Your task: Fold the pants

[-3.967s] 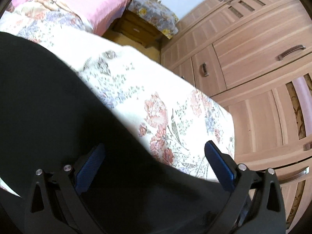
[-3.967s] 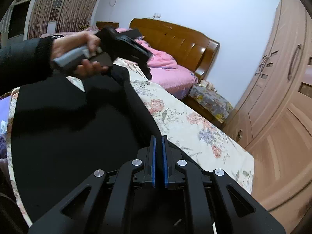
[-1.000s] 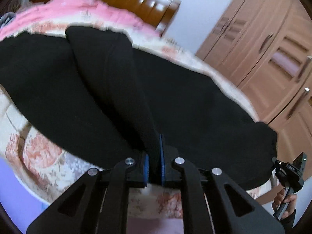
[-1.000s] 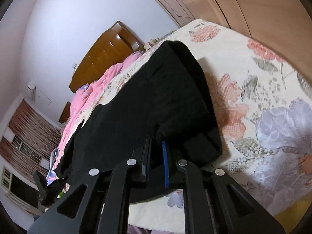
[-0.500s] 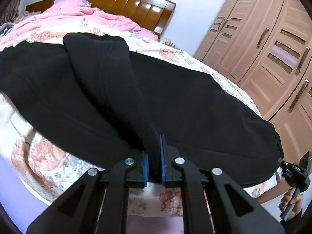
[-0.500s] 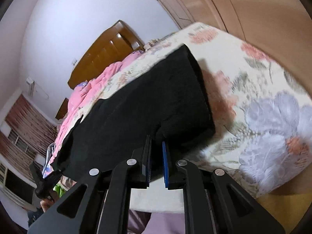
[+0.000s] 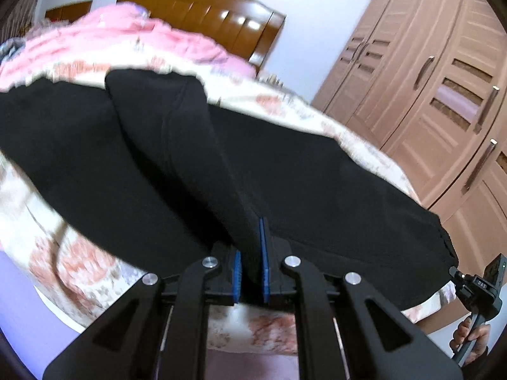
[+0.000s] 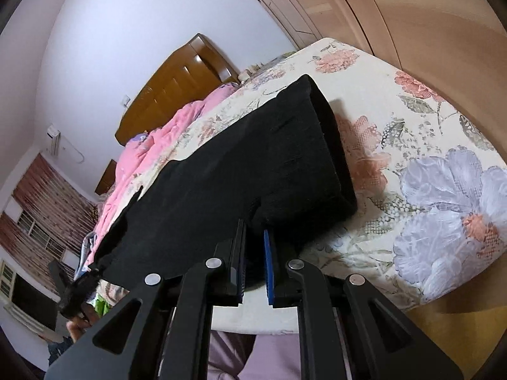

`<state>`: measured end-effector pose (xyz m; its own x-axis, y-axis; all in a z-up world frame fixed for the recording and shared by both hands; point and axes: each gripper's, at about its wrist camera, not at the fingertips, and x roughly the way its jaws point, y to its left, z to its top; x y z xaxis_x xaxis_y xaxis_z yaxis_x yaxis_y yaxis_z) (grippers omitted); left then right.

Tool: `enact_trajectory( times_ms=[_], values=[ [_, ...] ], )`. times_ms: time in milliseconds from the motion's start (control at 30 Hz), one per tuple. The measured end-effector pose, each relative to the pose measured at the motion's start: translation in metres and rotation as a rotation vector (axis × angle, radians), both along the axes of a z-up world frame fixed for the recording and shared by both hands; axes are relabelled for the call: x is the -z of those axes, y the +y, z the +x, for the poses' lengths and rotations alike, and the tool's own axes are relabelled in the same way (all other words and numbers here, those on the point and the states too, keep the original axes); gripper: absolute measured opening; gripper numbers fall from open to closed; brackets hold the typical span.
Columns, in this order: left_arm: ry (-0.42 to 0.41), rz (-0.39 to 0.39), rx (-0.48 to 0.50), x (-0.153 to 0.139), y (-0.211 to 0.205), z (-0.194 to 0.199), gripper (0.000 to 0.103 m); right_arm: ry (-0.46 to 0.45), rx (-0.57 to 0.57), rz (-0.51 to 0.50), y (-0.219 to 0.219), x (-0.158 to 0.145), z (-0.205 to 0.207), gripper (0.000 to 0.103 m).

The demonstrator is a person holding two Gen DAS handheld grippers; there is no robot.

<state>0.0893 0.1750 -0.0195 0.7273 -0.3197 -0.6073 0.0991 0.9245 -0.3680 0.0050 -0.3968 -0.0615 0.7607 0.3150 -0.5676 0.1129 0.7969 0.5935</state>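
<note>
The left wrist view is blurred along the far side of the bed (image 7: 57,262), so the quilt (image 7: 133,44) and the sheet's flower print are smeared there. The pants (image 7: 317,196) are plain black, and folds and seams are hard to make out in either view. They lie spread across the bed, near its front edge.

The left claw (image 7: 250,269) points low over the near edge, its blue pads (image 7: 261,253) closed on a raised ridge of pants cloth; the fingertips are buried in the fabric. At the lower right of that view the right hand is cut off by the frame.

The right claw (image 8: 253,259) is tilted, so the bed runs diagonally. Its pads (image 8: 268,269) are nearly together, pinching the pants (image 8: 253,164) at a corner of the thick end. The left hand (image 8: 79,319) shows small and dark at the far end of the pants. A headboard (image 8: 177,85) and wardrobe (image 7: 427,95) stand behind.
</note>
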Motion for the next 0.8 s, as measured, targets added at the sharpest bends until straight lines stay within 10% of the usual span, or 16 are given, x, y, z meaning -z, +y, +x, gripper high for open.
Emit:
enact_trajectory(
  times_ms=[433,500,567,600,700,800],
  values=[
    [0.059,0.08,-0.006,0.021,-0.008,0.002,0.014,0.052,0.002,-0.026,0.004,0.018,0.0,0.014],
    [0.055,0.103,0.006,0.019,-0.01,0.0,0.03,0.055,-0.034,-0.027,0.007,0.013,-0.001,0.03],
    [0.04,0.124,0.0,0.013,-0.012,-0.004,0.081,0.063,-0.046,-0.041,0.01,0.006,-0.007,0.06],
    [-0.006,0.161,-0.054,0.005,-0.011,-0.011,0.088,0.022,-0.047,-0.072,0.015,-0.003,-0.017,0.06],
    [-0.193,0.278,-0.189,-0.026,-0.016,-0.041,0.088,-0.026,-0.133,-0.079,0.033,-0.012,-0.022,0.06],
    [-0.195,0.212,-0.037,-0.039,-0.04,-0.046,0.088,-0.009,-0.243,-0.015,0.057,-0.004,-0.01,0.056]
  ],
)
